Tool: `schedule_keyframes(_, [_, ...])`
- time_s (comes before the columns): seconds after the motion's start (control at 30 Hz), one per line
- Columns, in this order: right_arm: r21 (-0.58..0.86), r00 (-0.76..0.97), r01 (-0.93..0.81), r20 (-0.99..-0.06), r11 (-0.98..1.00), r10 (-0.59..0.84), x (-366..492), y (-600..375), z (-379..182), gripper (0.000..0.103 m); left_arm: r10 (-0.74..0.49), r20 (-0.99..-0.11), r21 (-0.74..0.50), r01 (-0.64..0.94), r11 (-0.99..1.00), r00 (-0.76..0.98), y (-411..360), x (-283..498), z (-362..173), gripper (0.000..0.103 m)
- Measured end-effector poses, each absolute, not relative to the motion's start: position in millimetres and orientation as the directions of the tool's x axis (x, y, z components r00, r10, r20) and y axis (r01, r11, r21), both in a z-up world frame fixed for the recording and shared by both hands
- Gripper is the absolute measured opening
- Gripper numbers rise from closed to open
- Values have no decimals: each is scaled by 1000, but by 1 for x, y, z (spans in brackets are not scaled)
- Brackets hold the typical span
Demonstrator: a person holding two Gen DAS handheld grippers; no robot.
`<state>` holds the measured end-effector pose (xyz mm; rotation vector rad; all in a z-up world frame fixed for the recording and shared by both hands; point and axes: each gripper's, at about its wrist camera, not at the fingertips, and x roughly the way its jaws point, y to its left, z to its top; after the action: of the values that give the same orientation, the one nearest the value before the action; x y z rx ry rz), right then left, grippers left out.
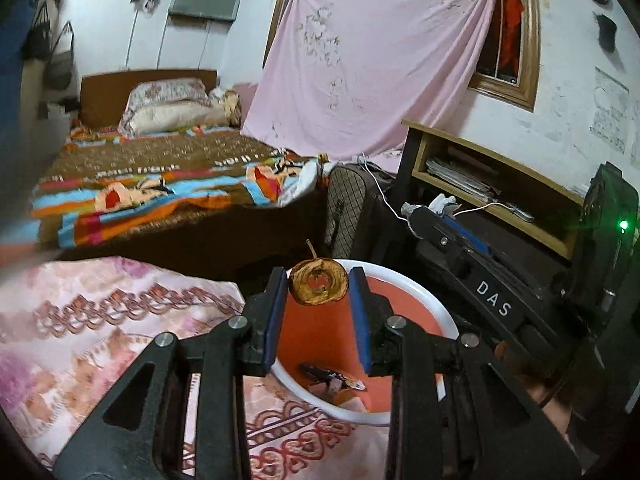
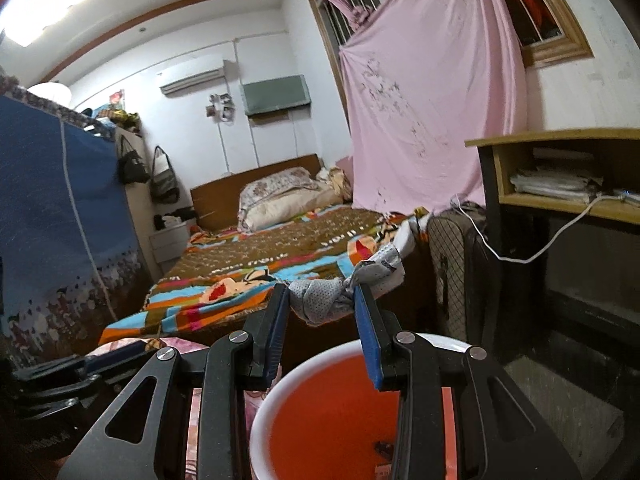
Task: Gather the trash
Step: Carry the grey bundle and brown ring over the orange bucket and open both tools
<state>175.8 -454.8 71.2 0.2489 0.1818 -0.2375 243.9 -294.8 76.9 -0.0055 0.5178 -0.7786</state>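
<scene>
Above the bin (image 1: 404, 280), the left gripper (image 1: 319, 286) tilts down, clamped on one brown, dried fruit slice (image 1: 318, 285) with a hole through its middle. Beside it the right gripper (image 2: 322, 304) points nearly level over the same red, white-rimmed bin, pinching one crumpled grey wrapper (image 2: 332, 296). Some dark scraps (image 1: 332, 376) lie inside the bin.

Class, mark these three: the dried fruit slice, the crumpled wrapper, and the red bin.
dried fruit slice (image 1: 318, 281), left wrist view, on its browned ring.
crumpled wrapper (image 2: 325, 300), right wrist view, on its grey middle.
red bin (image 2: 272, 408), right wrist view, on its white rim.
</scene>
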Motion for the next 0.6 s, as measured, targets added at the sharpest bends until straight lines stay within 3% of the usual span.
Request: schedule_keyframes(0.6, [261, 943, 281, -255, 923, -215, 177, -467, 65, 42, -676, -500, -230, 670, 706, 541, -309, 246, 65, 21])
